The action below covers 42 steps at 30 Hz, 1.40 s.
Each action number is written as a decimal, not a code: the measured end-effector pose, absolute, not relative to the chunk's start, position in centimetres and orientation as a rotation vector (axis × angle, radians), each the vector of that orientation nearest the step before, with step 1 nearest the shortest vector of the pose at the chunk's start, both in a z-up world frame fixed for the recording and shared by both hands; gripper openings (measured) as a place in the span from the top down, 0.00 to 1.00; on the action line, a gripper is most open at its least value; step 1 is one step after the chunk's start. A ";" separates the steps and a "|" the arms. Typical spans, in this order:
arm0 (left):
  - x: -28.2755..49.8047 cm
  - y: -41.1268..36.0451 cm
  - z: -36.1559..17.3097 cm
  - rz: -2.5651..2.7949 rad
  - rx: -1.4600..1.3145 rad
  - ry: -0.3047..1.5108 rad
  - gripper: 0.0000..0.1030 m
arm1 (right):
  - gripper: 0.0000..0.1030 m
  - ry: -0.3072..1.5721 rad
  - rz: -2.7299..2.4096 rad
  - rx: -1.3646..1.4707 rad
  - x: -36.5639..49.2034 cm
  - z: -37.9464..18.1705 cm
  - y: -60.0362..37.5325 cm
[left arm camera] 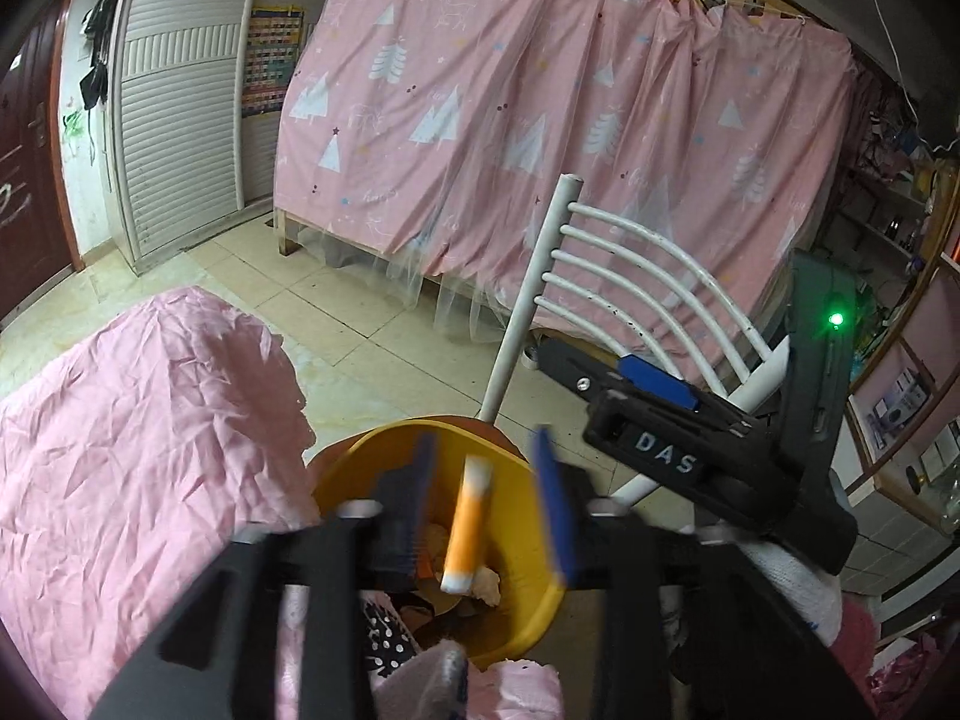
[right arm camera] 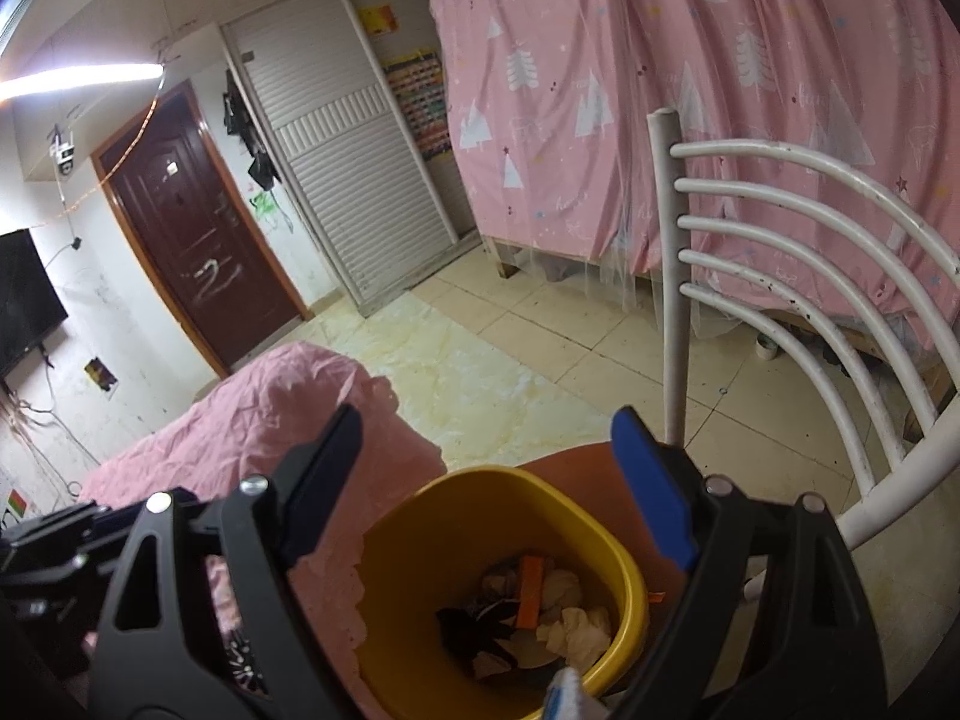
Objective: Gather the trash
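Observation:
A yellow trash bin (left arm camera: 516,498) stands on the floor beside a white chair; it also shows in the right wrist view (right arm camera: 438,516), holding crumpled paper, an orange piece and dark scraps. My left gripper (left arm camera: 486,498) is open above the bin, and an orange tube with white ends (left arm camera: 468,531) is between its fingers, blurred, over the bin's mouth and not gripped. My right gripper (right arm camera: 486,480) is open and empty just above the bin; it also appears in the left wrist view (left arm camera: 654,420) to the right.
A table under a pink cloth (left arm camera: 138,456) adjoins the bin on the left. The white slatted chair (right arm camera: 780,276) stands right of the bin. A bed with a pink curtain (left arm camera: 540,120) is behind, across tiled floor (right arm camera: 510,348). A brown door (right arm camera: 186,240) is far left.

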<state>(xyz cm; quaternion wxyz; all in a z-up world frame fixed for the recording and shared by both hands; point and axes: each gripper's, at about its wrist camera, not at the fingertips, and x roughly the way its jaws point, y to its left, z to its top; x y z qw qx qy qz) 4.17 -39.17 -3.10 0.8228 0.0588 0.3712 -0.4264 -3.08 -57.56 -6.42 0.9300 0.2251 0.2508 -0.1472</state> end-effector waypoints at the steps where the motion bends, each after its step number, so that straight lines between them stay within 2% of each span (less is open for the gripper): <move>1: 4.2 -38.9 -3.1 -0.903 0.121 0.787 0.51 | 0.20 0.512 -0.303 0.462 -3.1 -6.4 -57.6; 15: 4.1 -32.4 -0.6 -0.814 0.064 0.700 0.49 | 0.13 0.506 -0.240 0.391 -1.5 -4.5 -52.9; 19: 4.3 -29.9 0.1 -0.766 0.051 0.672 0.48 | 0.07 0.501 -0.214 0.363 -0.8 -3.7 -50.8; 27: 4.9 -24.3 1.2 -0.610 0.026 0.607 0.30 | 0.06 0.512 -0.148 0.301 0.8 -2.8 -46.7; 32: 5.4 -20.4 1.7 -0.496 -0.001 0.579 0.26 | 0.06 0.520 -0.079 0.261 1.8 -2.5 -43.5; 42: 6.2 -14.5 2.3 -0.335 -0.038 0.550 0.25 | 0.06 0.521 0.041 0.193 3.4 -1.8 -38.3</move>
